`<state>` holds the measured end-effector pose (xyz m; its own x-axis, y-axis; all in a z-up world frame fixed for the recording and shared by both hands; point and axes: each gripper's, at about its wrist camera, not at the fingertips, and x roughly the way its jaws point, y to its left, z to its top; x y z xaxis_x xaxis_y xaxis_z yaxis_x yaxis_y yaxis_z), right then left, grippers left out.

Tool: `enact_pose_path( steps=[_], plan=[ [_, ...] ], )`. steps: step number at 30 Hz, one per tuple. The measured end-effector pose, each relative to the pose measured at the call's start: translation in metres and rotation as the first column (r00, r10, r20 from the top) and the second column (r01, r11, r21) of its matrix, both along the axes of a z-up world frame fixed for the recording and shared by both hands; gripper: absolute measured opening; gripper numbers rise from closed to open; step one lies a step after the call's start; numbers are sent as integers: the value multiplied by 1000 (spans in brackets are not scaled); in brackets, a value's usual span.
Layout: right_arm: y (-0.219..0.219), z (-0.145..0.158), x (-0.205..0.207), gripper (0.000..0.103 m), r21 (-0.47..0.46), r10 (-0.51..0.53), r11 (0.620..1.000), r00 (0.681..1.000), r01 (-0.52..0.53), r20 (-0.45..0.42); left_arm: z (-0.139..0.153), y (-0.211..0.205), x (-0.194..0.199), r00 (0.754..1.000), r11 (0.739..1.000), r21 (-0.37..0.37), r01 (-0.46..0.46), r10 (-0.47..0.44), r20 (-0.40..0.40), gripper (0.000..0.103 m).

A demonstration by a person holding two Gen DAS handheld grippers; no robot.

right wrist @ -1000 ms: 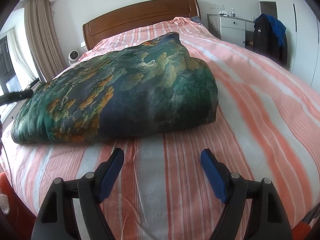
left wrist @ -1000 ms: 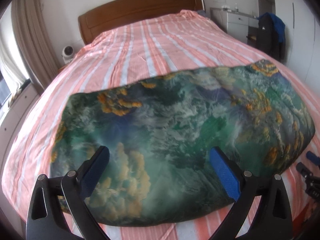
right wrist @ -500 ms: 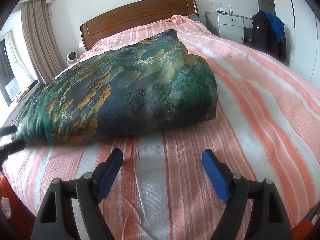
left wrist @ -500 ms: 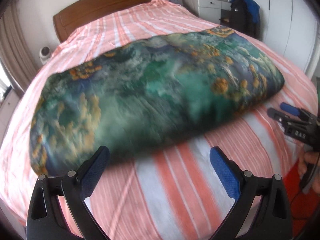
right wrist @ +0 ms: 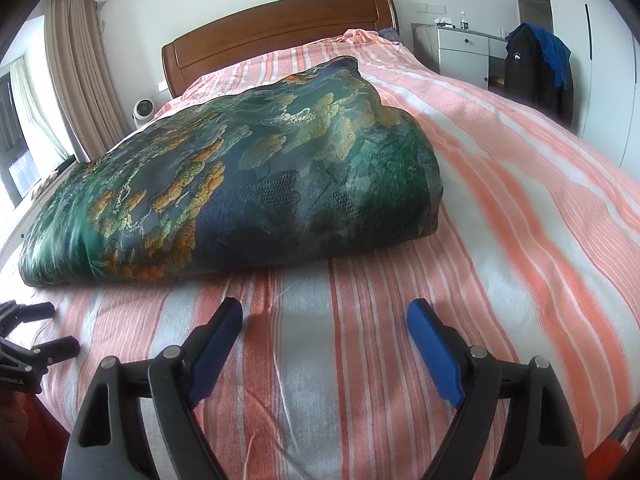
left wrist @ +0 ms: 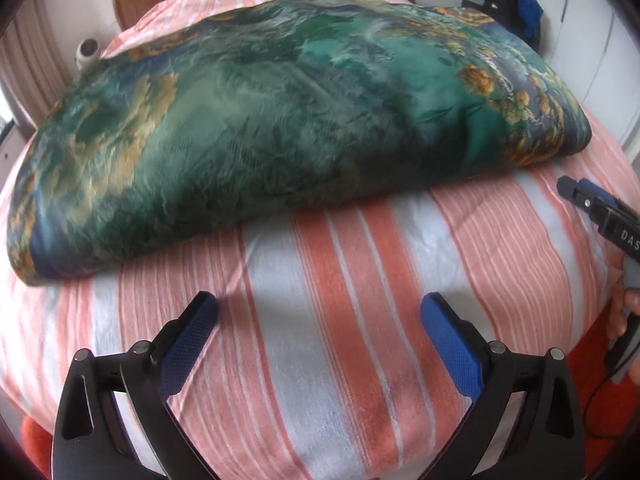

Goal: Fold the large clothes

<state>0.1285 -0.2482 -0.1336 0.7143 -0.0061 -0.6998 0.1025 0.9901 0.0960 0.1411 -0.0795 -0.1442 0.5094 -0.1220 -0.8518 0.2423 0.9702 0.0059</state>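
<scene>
A large folded green cloth with orange and blue floral print (left wrist: 280,128) lies in a thick bundle across the striped bed; it also shows in the right wrist view (right wrist: 240,192). My left gripper (left wrist: 318,312) is open and empty, low over the bedspread just in front of the bundle's near edge. My right gripper (right wrist: 324,316) is open and empty, over the bedspread in front of the bundle's right end. The right gripper also shows at the right edge of the left wrist view (left wrist: 592,204). The left gripper shows at the left edge of the right wrist view (right wrist: 36,328).
The bed has a pink and white striped cover (right wrist: 520,220) and a wooden headboard (right wrist: 276,36). A white dresser (right wrist: 464,56) and a chair with dark jackets (right wrist: 536,68) stand at the right. A small white fan (right wrist: 144,112) and curtains (right wrist: 76,68) are at the left.
My left gripper has drawn back from above the cloth to the bed's near edge, so the bundle now lies ahead of it. The right gripper has barely moved.
</scene>
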Motion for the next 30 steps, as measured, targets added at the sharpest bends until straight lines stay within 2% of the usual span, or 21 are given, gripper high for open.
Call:
enact_pose_path(
  steps=[10,13,15,18,20,22,25,26,27,28,29,30],
  plan=[
    [-5,2,-1,85,43,-2,999,1000,1,11,-1,9,-8,1000,1000,21,-8,7,14,102],
    [-19,14,-11,85,115,-32,993,997,24,70,22,8,-17,996,1000,-17,25,-23,86,102],
    [-30,25,-21,85,148,-62,988,990,43,127,46,6,-22,986,997,-55,55,-45,163,102],
    [-40,31,-29,85,205,-79,978,982,42,172,84,-3,-17,955,986,-109,123,-88,285,102],
    [-42,33,-29,87,258,-76,966,979,25,191,93,-16,-3,938,983,-85,161,-125,324,102],
    [-44,33,-25,89,303,-70,953,979,8,194,87,-28,14,931,983,-50,176,-149,333,102],
    [-56,28,-13,93,427,-126,903,976,40,175,49,-49,54,952,981,27,192,-193,236,102],
    [-65,22,-4,94,501,-158,863,976,63,149,36,-55,63,957,977,72,199,-209,201,103],
    [-75,13,6,94,573,-187,814,976,92,109,33,-59,65,955,973,99,207,-223,194,103],
    [-81,8,14,94,609,-202,785,976,113,80,36,-62,64,948,966,121,227,-247,198,103],
    [-88,0,25,94,649,-228,745,973,155,29,43,-62,62,944,962,120,245,-265,199,102],
    [-92,-4,33,94,665,-239,726,971,176,4,51,-61,60,941,959,109,262,-279,191,102]
  ],
)
